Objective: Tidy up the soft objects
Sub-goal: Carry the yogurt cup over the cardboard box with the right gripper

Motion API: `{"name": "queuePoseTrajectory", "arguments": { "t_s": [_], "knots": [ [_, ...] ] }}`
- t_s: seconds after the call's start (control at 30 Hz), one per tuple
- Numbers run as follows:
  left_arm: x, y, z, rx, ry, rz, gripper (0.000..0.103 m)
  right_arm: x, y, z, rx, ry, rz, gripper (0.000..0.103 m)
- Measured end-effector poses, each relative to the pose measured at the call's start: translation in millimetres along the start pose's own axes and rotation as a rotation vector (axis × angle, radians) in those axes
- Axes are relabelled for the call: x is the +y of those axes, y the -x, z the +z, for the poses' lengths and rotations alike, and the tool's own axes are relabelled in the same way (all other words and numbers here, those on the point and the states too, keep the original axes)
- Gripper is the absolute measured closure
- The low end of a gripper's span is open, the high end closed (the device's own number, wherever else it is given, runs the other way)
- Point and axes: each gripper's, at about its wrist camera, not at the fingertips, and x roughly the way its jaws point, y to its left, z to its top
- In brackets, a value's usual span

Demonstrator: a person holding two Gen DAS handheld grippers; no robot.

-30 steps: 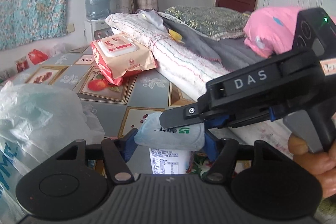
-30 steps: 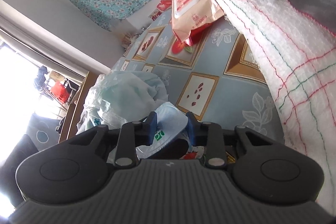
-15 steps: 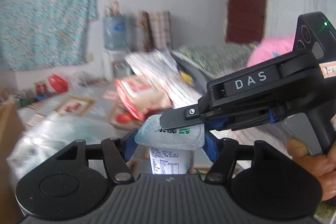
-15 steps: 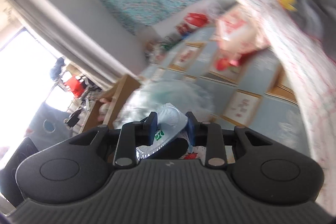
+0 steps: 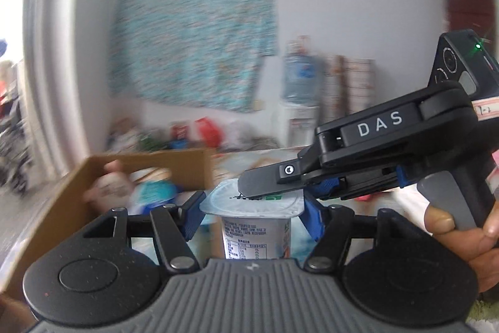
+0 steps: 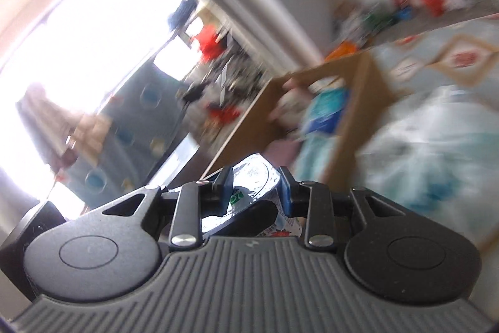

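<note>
Yogurt cup (image 5: 254, 227) clamped below rim by left gripper (image 5: 252, 213), approx half-open. Foil lid (image 6: 254, 177) edge pinched by right gripper (image 6: 253, 188), nearly shut. Thin-walled, light, crushable; cardboard box (image 5: 56, 208) far left.

Everything behind is smeared by motion blur, so what's sitting in the cardboard box (image 5: 149, 164) can't be made out, the yogurt cup (image 5: 254, 231) is half hidden by the gripper body, its label print is unreadable, and the hand (image 5: 461, 236) is cut off at the right edge.
</note>
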Motion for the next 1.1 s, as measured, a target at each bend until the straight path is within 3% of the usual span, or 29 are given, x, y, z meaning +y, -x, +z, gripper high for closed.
{"name": "queuePoseTrajectory", "arguments": {
  "t_s": [0.17, 0.37, 0.5, 0.73, 0.8, 1.1],
  "knots": [
    [76.4, -9.6, -3.2, 0.1, 0.098, 0.1, 0.038, 29.6, -103.0, 23.8, 0.201, -0.004, 0.035, 0.072],
    [147.0, -46.8, -25.4, 0.287, 0.21, 0.152, 0.038, 31.8, -203.0, 16.8, 0.394, -0.064, -0.027, 0.071],
    [171.0, -60.1, -36.4, 0.366, 0.254, 0.157, 0.038, 22.6, -241.0, 9.4, 0.453, -0.108, -0.058, 0.072],
    [182.0, -69.1, -49.2, 0.443, 0.307, 0.163, 0.034, 5.7, -267.6, -1.8, 0.49, -0.163, -0.071, 0.072],
    [184.6, -64.2, -50.3, 0.415, 0.337, 0.158, 0.027, -0.4, -276.8, -7.2, 0.513, -0.185, -0.073, 0.07],
    [177.9, -48.4, -41.4, 0.339, 0.238, 0.206, 0.023, -17.2, -299.7, -19.9, 0.532, -0.264, -0.042, 0.07]
  ]
}}
